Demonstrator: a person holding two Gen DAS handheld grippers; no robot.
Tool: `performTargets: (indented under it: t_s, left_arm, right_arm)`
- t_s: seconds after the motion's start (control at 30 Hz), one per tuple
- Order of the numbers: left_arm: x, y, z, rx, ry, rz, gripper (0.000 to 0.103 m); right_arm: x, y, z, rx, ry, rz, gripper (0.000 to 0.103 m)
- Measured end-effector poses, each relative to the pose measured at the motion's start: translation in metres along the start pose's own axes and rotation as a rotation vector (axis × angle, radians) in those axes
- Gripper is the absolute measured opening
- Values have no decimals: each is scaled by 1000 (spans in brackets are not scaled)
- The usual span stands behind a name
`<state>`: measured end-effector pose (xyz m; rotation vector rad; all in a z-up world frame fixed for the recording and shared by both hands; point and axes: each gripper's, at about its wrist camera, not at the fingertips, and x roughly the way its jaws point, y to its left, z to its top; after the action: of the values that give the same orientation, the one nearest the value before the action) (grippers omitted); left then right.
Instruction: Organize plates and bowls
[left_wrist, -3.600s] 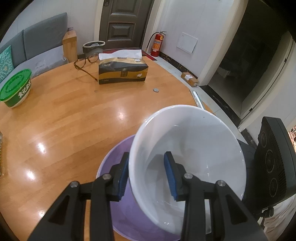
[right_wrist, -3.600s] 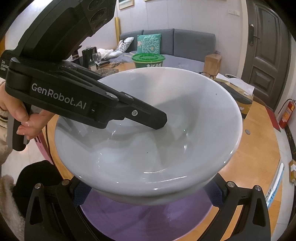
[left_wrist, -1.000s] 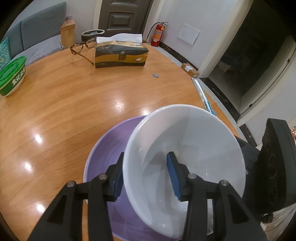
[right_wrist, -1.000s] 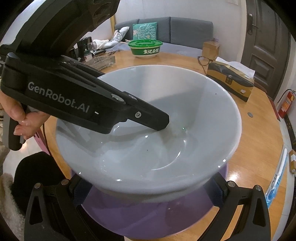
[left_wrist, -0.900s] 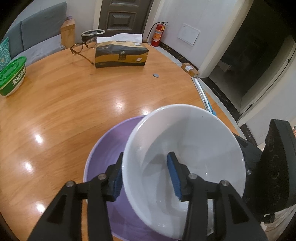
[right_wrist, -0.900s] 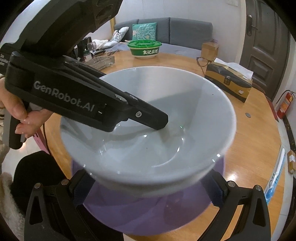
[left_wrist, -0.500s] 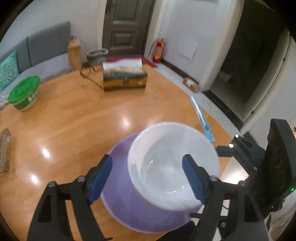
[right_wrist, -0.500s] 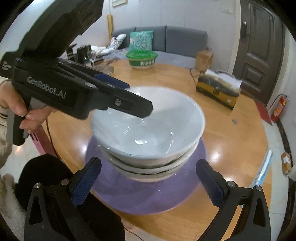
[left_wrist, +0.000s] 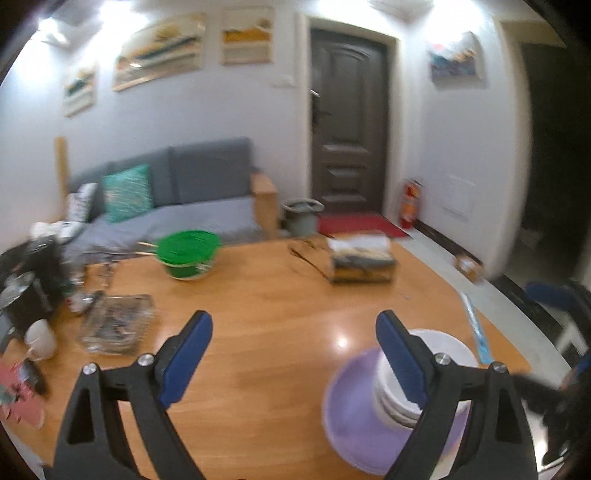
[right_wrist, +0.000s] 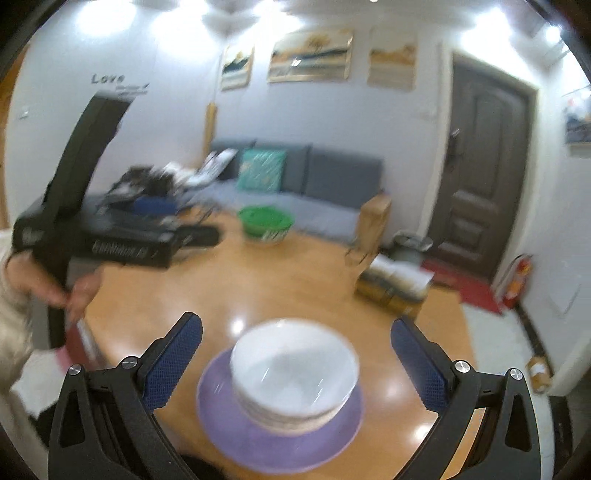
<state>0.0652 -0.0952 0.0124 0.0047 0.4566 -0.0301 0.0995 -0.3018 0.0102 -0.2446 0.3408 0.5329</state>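
Note:
A stack of white bowls (right_wrist: 295, 373) sits on a purple plate (right_wrist: 236, 435) near the front edge of the round wooden table (right_wrist: 295, 284). In the left wrist view the bowls (left_wrist: 447, 347) and plate (left_wrist: 354, 417) lie at the lower right, partly behind a finger. My right gripper (right_wrist: 295, 362) is open and empty, raised above and in front of the stack. My left gripper (left_wrist: 293, 358) is open and empty, raised well above the table, left of the stack. It also shows in the right wrist view (right_wrist: 110, 236), held high at the left.
A green-lidded container (left_wrist: 186, 253), a tissue box (left_wrist: 364, 262) with glasses beside it, a clear glass tray (left_wrist: 118, 325), a white mug (left_wrist: 38, 339) and dark kitchen items (left_wrist: 29, 280) stand on the table. A grey sofa (left_wrist: 177, 199) and a door (left_wrist: 347, 136) lie beyond.
My left gripper let go of the top white bowl, leaving it on the stack. Both grippers opened wide and pulled up and back from the bowls.

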Motion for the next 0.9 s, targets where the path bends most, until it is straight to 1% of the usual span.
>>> performTargets:
  t_s: [0.07,0.13,0.23,0.4,0.53,0.9]
  left_arm:
    - [-8,11,-3,-30,-37,39,88]
    - [-13,20,-6,-43,-58,56,88]
    - [-18,28,-12,-62,-84,89,89]
    - [-21,39,-21,-76,-95,109,89]
    - [-22,42,-25,-81,-94,110,89]
    - [-23,40,-25,-83,-88,113,89]
  right_arm:
    - [-3,1,7,28,-34,-21,101]
    - [-4,4,10,54,-55,-30,101]
    - [-1,10,11,65,-60,-45,101]
    - [12,14,6,105,-54,-22,101]
    - [18,12,3,123,-49,-13,101]
    - [20,14,-1,124,-40,-10,101]
